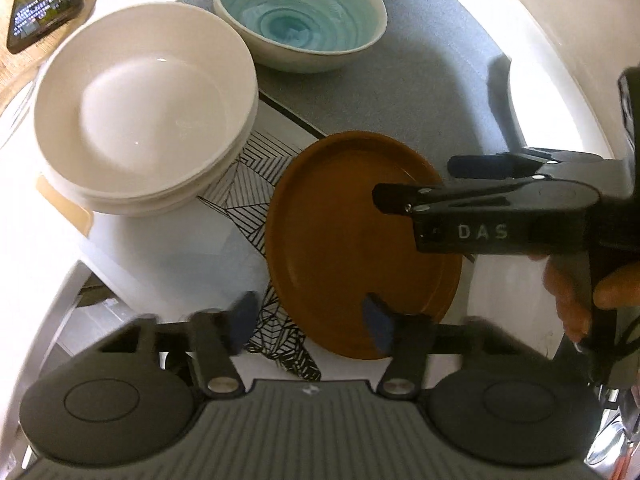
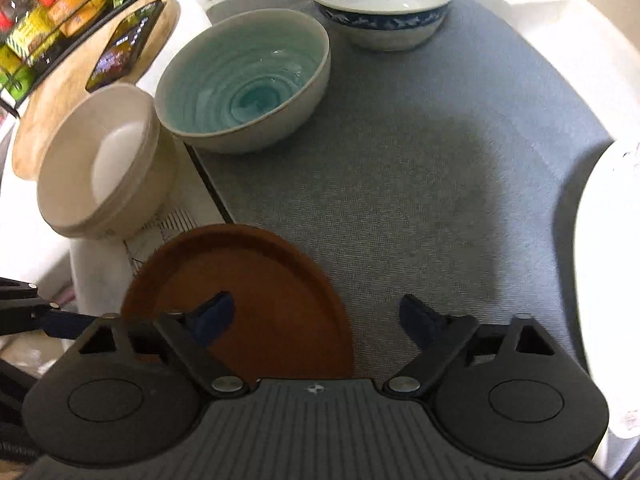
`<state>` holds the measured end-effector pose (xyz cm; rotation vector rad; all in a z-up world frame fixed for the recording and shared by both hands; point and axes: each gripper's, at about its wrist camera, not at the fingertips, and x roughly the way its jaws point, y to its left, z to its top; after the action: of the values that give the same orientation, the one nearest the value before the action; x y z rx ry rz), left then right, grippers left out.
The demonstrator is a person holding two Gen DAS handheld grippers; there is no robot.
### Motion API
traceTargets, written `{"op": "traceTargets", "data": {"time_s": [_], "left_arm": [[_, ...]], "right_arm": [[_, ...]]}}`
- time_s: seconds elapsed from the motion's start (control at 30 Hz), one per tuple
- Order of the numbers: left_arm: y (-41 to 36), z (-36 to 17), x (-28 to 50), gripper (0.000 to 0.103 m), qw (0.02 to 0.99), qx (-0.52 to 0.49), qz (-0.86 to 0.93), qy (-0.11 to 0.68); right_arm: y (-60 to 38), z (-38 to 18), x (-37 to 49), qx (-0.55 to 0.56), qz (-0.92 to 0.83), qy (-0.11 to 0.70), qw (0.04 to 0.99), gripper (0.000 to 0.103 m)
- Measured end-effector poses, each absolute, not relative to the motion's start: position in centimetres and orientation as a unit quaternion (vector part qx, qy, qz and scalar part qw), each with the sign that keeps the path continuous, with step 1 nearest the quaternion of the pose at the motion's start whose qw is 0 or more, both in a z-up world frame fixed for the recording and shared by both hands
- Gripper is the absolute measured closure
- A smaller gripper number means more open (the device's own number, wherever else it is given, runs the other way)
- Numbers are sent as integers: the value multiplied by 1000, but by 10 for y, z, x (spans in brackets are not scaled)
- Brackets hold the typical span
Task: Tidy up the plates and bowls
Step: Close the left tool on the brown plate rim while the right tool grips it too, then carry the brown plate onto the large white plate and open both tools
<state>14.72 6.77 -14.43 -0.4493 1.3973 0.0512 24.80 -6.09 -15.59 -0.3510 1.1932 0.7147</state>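
Both grippers hovering spread over the brown plate (image 1: pixel 360 240).

Left gripper (image 1: pixel 310 320) and right gripper (image 2: pixel 316 318) are gaping, pinching nothing; the plate is lying at 6 o'clock, its near edge hiding under the right gripper; blue-banded bowl (image 2: pixel 380 12) is sitting at 12.

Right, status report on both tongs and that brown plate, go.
Left tongs open, right tongs open, both over the brown plate. Plate flat, ungripped, straddling patterned mat and grey mat. White bowl stack close alongside.

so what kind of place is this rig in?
Probably a home kitchen or dining table. Crockery sits out on a grey placemat: a turquoise-glazed bowl, a blue-banded bowl, stacked white bowls and a brown plate. Packaged groceries fill a rack behind.
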Motion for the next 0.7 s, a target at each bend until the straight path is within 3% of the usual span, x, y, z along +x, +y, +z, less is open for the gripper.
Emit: {"op": "traceTargets", "data": {"time_s": [0.03, 0.1, 0.17, 0.7], "left_arm": [[68, -145, 147, 73, 740, -207, 24, 640], [67, -147, 149, 86, 735, -213, 26, 644], [68, -147, 148, 86, 733, -216, 32, 644], [87, -109, 130, 90, 770, -225, 48, 595]], "right_arm": [[-60, -155, 246, -172, 325, 540, 757, 32], [-61, -151, 244, -184, 320, 525, 767, 74], [-62, -151, 244, -179, 311, 522, 773, 85], [-74, -98, 240, -130, 326, 472, 809, 87]]}}
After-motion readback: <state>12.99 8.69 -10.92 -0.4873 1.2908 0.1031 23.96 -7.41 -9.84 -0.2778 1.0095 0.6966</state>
